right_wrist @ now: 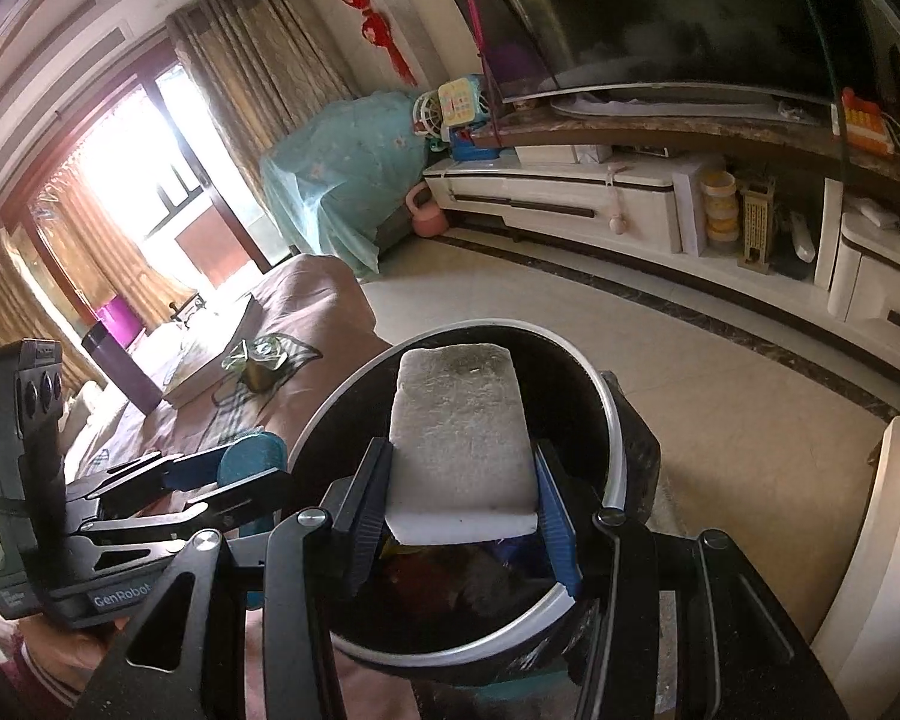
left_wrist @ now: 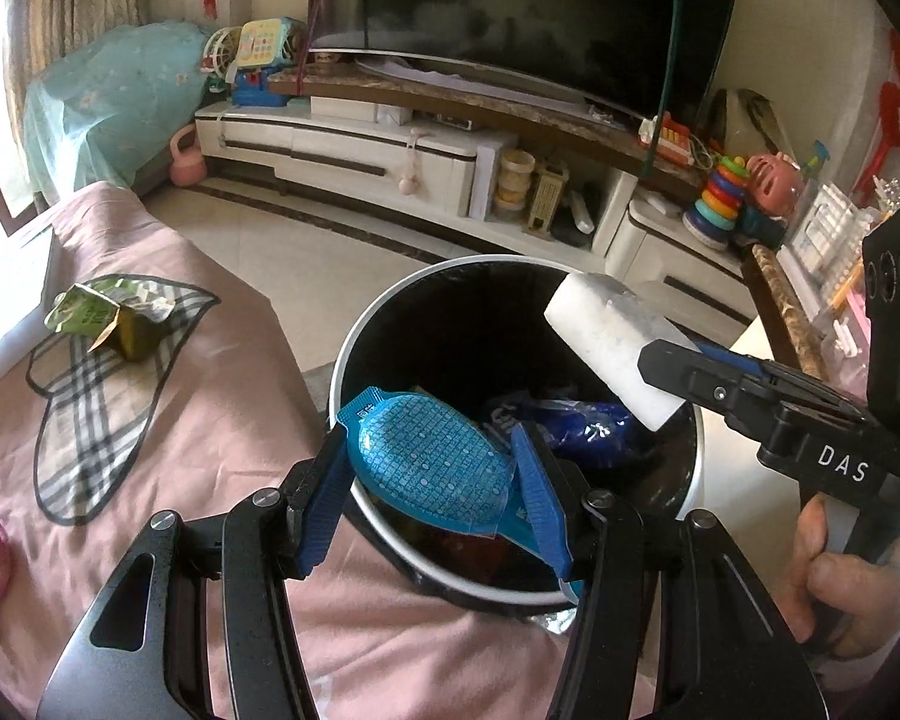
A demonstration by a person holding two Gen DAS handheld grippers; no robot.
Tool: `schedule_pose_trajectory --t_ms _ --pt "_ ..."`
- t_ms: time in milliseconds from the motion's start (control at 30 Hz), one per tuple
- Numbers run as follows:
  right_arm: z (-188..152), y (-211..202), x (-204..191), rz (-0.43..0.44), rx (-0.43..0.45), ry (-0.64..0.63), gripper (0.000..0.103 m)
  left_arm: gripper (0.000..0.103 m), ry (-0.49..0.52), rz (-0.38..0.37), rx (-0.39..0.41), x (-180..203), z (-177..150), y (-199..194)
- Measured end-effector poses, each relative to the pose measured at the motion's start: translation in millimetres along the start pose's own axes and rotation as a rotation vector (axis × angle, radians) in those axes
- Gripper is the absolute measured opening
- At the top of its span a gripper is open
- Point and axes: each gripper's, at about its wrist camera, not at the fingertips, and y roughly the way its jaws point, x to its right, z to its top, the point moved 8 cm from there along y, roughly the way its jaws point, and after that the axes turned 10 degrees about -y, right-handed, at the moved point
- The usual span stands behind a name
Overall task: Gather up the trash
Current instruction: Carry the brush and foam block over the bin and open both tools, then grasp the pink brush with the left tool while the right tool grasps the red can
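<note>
Left wrist view: we find the left gripper (left_wrist: 432, 468) pinching a blue packet (left_wrist: 429, 462) over the bin (left_wrist: 354, 330); the right gripper (right_wrist: 462, 510) clamps a white foam block (right_wrist: 459, 426) above its mouth. We advise centring both over the bin before releasing.

We've got a flat blue oval sachet with a grid print (left_wrist: 429, 462) pinched over the round white bin with a black liner (left_wrist: 354, 336), a chunky white foam block (right_wrist: 462, 438) tilted above its rim, and a crumpled green carton (left_wrist: 99, 324) on the pink cover.
</note>
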Motion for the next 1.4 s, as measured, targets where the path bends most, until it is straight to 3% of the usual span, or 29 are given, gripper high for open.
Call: schedule_pose_trajectory --t_ms 667,700,733,800,833,900,1200,1400 --pt "3.1 6.8 6.4 0.005 -0.009 0.01 0.051 0.055 0.021 0.021 -0.014 9.8 3.7 9.7" --pt "3.3 7.0 6.7 0.005 -0.008 0.01 0.051 0.061 0.02 0.018 -0.016 10.1 3.7 8.9" --pt "3.7 7.7 7.3 0.005 -0.008 0.01 0.052 0.074 0.016 0.019 -0.014 9.4 4.1 7.7" --pt "4.0 7.6 7.4 0.006 -0.006 0.014 0.053 0.084 0.006 0.025 0.005 5.2 5.6 3.2" --pt "4.4 7.2 7.7 0.008 -0.004 0.018 0.054 0.085 0.002 0.024 0.012 3.7 6.0 0.9" --pt "6.7 4.2 7.9 0.01 0.006 0.023 0.063 0.085 -0.012 0.025 0.012 -1.5 5.7 -2.2" --pt "6.5 -16.4 -10.4 0.037 0.058 0.032 0.087 0.086 -0.105 0.042 0.01 -41.2 -24.9 -25.9" --pt "-5.6 -21.5 -49.6 0.099 0.069 0.023 0.095 0.086 -0.173 0.079 -0.006 -77.9 -58.4 -43.5"
